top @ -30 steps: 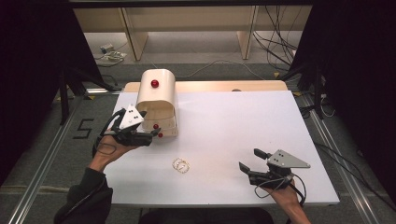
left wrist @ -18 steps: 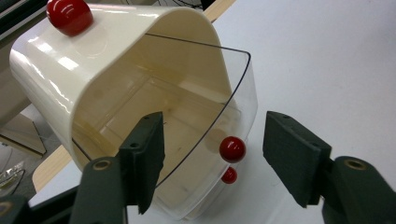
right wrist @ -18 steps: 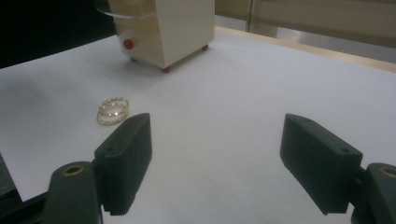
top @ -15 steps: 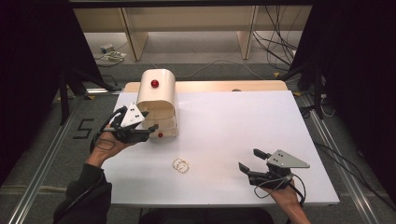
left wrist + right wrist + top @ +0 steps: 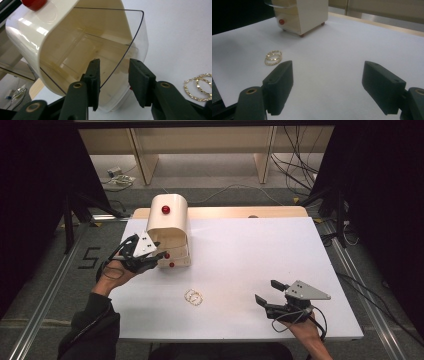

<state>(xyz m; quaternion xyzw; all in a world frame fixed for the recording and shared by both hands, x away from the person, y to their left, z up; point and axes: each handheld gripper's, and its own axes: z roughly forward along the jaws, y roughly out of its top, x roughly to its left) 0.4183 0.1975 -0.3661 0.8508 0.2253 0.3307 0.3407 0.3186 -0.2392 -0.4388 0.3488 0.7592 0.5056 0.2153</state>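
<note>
A cream jewellery box (image 5: 170, 222) with a red knob (image 5: 165, 210) on top stands at the table's far left. Its clear curved lid (image 5: 130, 37) is raised, showing empty cream compartments. My left gripper (image 5: 159, 256) is at the box front, open, and the lid's thin edge runs between its jaws (image 5: 113, 80), close to the left one. Two gold bangles (image 5: 193, 297) lie together on the white table; they also sit at the right edge of the left gripper view (image 5: 200, 86). My right gripper (image 5: 266, 291) hovers wide open near the front right, with the bangles (image 5: 272, 57) ahead to its left.
Small red drawer knobs (image 5: 171, 264) mark the box's front. The white table top (image 5: 250, 240) has a wooden strip (image 5: 225, 212) along its back edge. Cables (image 5: 295, 155) and wooden furniture legs (image 5: 141, 155) lie on the floor beyond.
My left gripper has edged slightly right, closer to the box front. The right gripper and the bangles have stayed put.
</note>
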